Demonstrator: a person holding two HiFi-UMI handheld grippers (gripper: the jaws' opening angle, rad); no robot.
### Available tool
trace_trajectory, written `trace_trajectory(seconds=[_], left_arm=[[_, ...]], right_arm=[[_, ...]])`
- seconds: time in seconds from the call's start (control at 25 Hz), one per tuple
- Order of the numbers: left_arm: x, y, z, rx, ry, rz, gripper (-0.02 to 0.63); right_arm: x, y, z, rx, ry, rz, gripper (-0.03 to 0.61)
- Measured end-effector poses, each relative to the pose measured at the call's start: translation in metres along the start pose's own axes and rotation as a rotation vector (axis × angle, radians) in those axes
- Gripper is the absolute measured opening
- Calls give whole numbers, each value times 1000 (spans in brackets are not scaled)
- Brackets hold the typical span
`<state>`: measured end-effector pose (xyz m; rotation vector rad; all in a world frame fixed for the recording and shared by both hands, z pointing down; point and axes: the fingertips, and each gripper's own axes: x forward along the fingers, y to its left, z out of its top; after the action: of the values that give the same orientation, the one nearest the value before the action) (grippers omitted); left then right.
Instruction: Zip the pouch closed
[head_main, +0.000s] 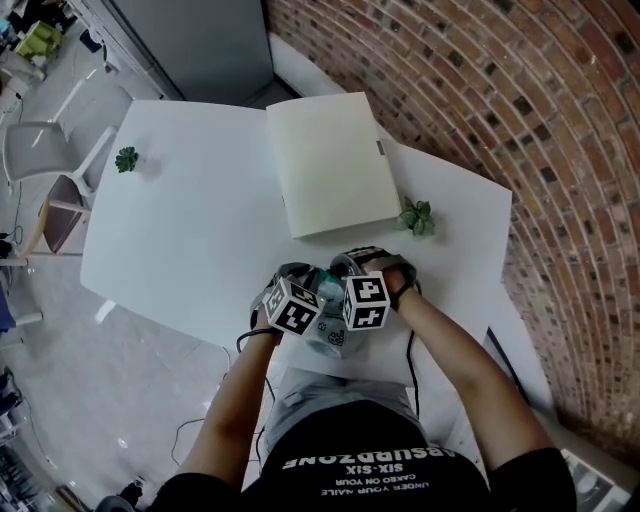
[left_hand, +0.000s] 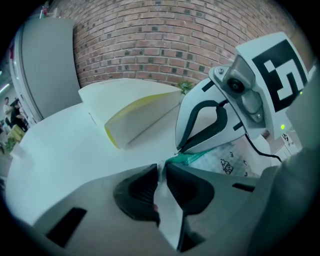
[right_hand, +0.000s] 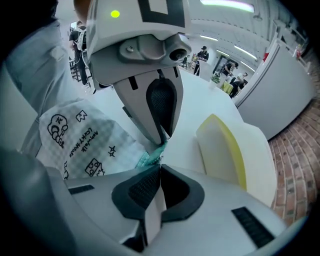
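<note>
- The left gripper (left_hand: 162, 166) is closed, its jaws pinching the teal zip edge (left_hand: 186, 158) of the pouch (right_hand: 85, 140).
- The right gripper (right_hand: 159, 167) is also closed, nipping the same teal edge. Whether it holds the slider itself cannot be determined.
- The two sets of jaw tips meet almost nose to nose.
- The pouch sits between the grippers at the near edge of the white table (head_main: 200, 230), just in front of the person's body.
- Assessed handling: a thin, printed, translucent pouch, so light and limp. It is likely to buckle unless the fabric is held taut at one end while the slider is drawn away. Hold is best taken at the zip end and at the pull.
- Both forearms converge, with the right hand (head_main: 392, 268) and the left hand (head_main: 268, 300) close together.
- A cream folder (head_main: 330, 165) lies well apart from the pouch.
</note>
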<state>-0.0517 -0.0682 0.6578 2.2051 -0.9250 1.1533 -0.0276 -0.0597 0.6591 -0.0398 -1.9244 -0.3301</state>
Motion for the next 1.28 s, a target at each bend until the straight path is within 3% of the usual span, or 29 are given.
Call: trace_trajectory(seconds=[0.64, 1.28], left_arm=[[3, 5, 1, -46, 41, 11, 25], [3, 5, 1, -55, 53, 14, 23]], right_arm=[[-2, -4, -3, 145, -80, -17, 2], [-7, -4, -3, -56, -22, 22, 1]])
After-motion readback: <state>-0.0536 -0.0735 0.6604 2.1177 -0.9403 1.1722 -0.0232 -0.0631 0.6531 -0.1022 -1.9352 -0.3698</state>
